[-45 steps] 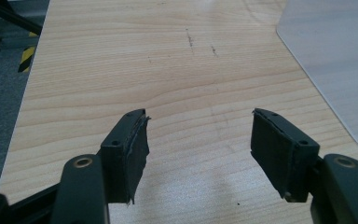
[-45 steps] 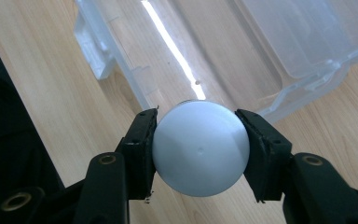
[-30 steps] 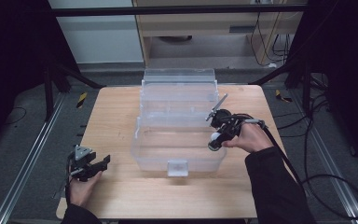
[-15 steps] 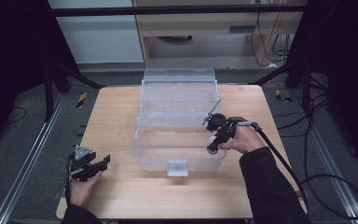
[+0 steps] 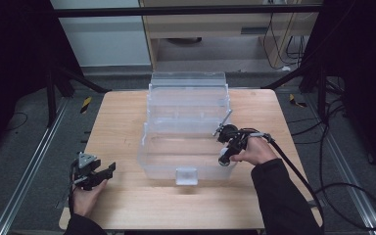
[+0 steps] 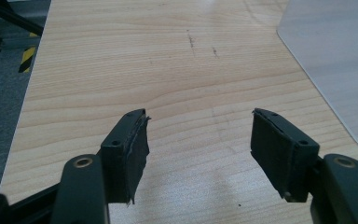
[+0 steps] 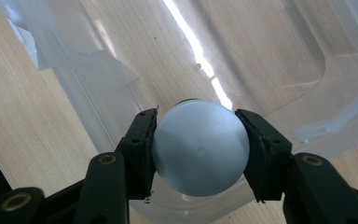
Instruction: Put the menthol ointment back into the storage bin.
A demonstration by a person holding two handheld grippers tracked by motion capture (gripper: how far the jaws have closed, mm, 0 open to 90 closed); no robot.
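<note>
— What containers stand on the table (image 5: 122,117)?

— One clear plastic bin (image 5: 186,132), long and open-topped, in the middle of the wooden top, with a clear lid (image 5: 187,81) standing up at its far end. A small latch tab shows on the near wall. Through the walls I can make out no contents on its floor.

— And the right gripper (image 5: 223,160)?

— It sits at the bin's near right corner, over the rim, in the person's right hand (image 5: 254,151). In the right gripper view its fingers (image 7: 140,144) are clamped on a pale blue ball (image 7: 200,147), one pad on each side, with the bin's clear wall and floor directly behind. The ball is held above the bin's rim and inside; whether it touches the plastic I cannot tell.

— The left gripper (image 5: 95,174)?

— Near the table's front left corner, well apart from the bin. In the left gripper view its fingers (image 6: 130,149) are spread wide over bare wood, with nothing between them, and a corner of the clear bin lies off to the right.
</note>
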